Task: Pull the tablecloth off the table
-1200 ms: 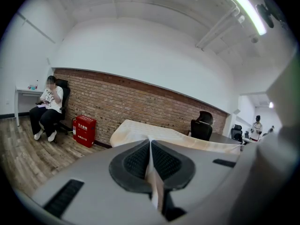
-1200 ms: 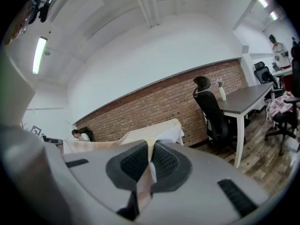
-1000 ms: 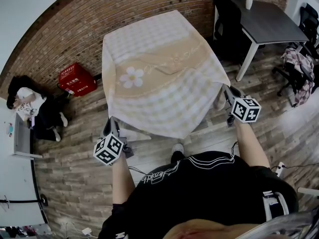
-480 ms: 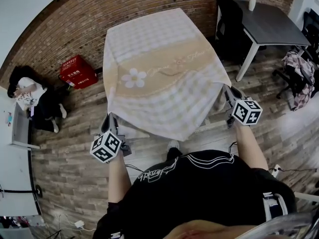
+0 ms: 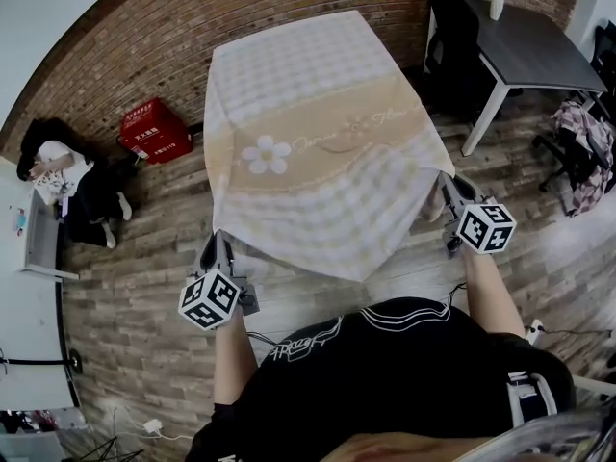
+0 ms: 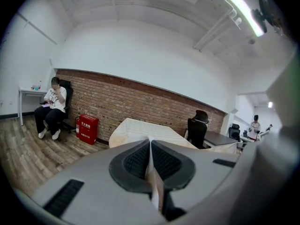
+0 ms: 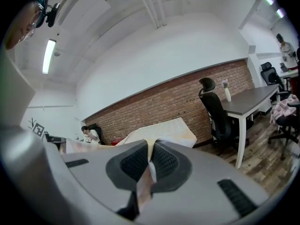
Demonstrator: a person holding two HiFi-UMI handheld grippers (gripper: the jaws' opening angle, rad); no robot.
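Pinching near corners of the tablecloth (image 5: 308, 152), the left gripper (image 5: 218, 243) at seven o'clock and right gripper (image 5: 445, 189) at four o'clock had jaws clamped on fabric, likely so the cloth, draped over the table at twelve o'clock, would slide off evenly.

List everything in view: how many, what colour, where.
tablecloth: one, beige-and-white check with flower, draped at room's centre
box: one, red, on floor by brick wall
seated person: one, white top, far left
dark table: one, grey-black, upper right
office chairs: several, black, around dark table
vase: one, white, on dark table
garment: one, pinkish, far right
left gripper: one, grey, shut on tablecloth's near-left corner
right gripper: one, grey, shut on tablecloth's near-right corner
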